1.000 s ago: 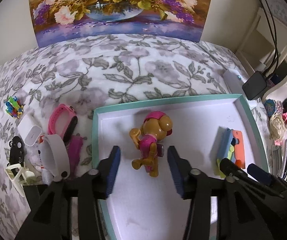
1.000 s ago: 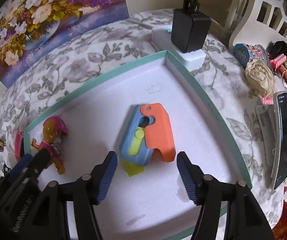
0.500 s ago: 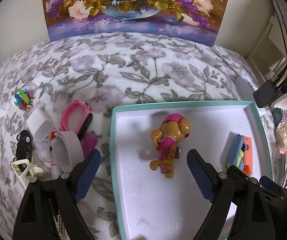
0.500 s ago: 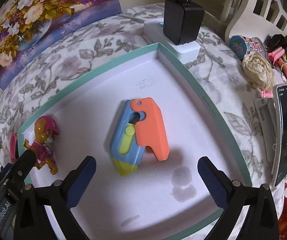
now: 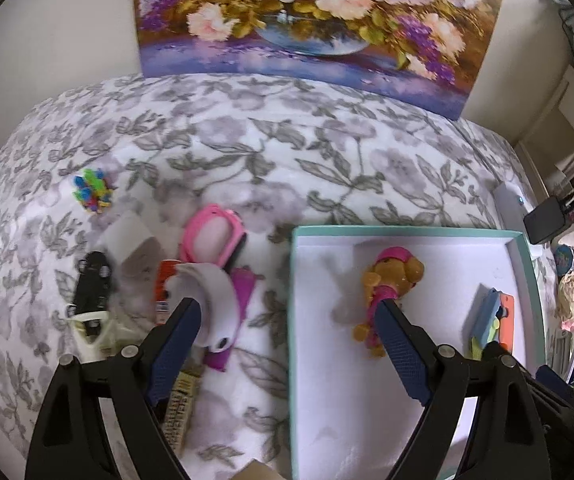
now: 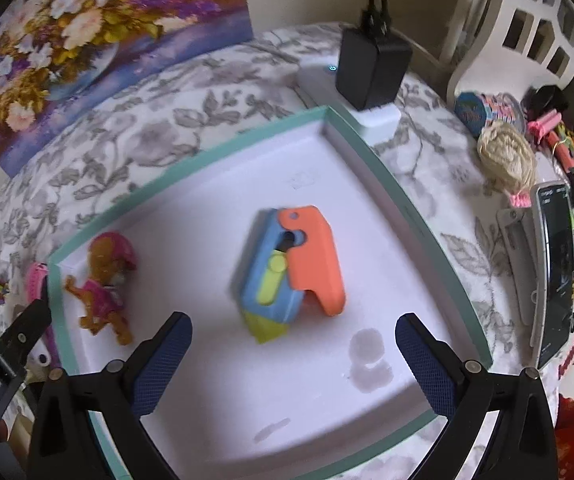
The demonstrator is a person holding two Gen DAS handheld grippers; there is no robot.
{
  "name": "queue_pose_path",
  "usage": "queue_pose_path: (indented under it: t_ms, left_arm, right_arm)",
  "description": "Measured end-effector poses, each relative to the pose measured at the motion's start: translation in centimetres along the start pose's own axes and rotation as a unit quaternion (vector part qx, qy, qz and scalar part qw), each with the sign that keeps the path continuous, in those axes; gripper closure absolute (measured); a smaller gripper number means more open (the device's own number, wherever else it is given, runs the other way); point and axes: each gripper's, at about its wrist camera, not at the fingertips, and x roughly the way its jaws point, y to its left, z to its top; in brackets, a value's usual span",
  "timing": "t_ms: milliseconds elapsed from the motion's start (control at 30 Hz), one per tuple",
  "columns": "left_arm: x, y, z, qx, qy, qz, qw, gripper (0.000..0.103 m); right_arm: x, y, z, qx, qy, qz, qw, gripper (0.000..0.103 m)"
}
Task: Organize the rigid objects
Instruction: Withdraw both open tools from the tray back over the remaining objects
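We see a floral cloth (image 5: 287,160) over the surface, a flower painting (image 5: 319,20) leaning on the wall beyond. Our left gripper (image 5: 287,344), having just spread wide and empty, straddles the teal-rimmed tray's (image 5: 291,320) edge, the dog figure (image 5: 387,288) behind its right finger. Our right gripper (image 6: 293,356), likewise just opened and empty, hangs before the orange-and-blue toy (image 6: 295,264).

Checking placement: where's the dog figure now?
In both wrist views the dog figure lies inside the teal-rimmed tray, near its left wall, apart from the orange-and-blue toy.
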Motion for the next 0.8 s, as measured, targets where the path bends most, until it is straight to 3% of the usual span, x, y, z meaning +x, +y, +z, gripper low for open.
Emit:
queue_pose_path:
  t_ms: [100,267,367,433,800]
  left_arm:
    - [-1.5,1.1,0.3,-0.004,-0.019,0.029,0.9994,0.014]
    - [-3.8,3.6,0.7,-0.020,-0.032,0.039,0.9985,0.014]
    - [-5.1,5.1,0.7,-0.016,-0.043,0.083,0.9955,0.014]
    - [-5.9,6.6,0.6,-0.025,-0.044,0.093,0.9943,0.014]
    - [-7.7,16.5,-0.8,-0.123,-0.036,0.109,0.9857,0.014]
  right_arm:
    - [-1.8,0.9,-0.1,-0.007,-0.018,0.008,1.000,0.000]
    - [-5.0,2.7,-0.9,-0.020,-0.050,0.017,0.998,0.000]
    - [-6.6,4.2,-1.6,-0.029,-0.062,0.024,0.997,0.000]
    - [-7.4,5.6,-2.3,-0.047,-0.068,0.032,0.996,0.000]
    - [-8.3,14.7,-6.3,-0.150,-0.042,0.113,0.981,0.000]
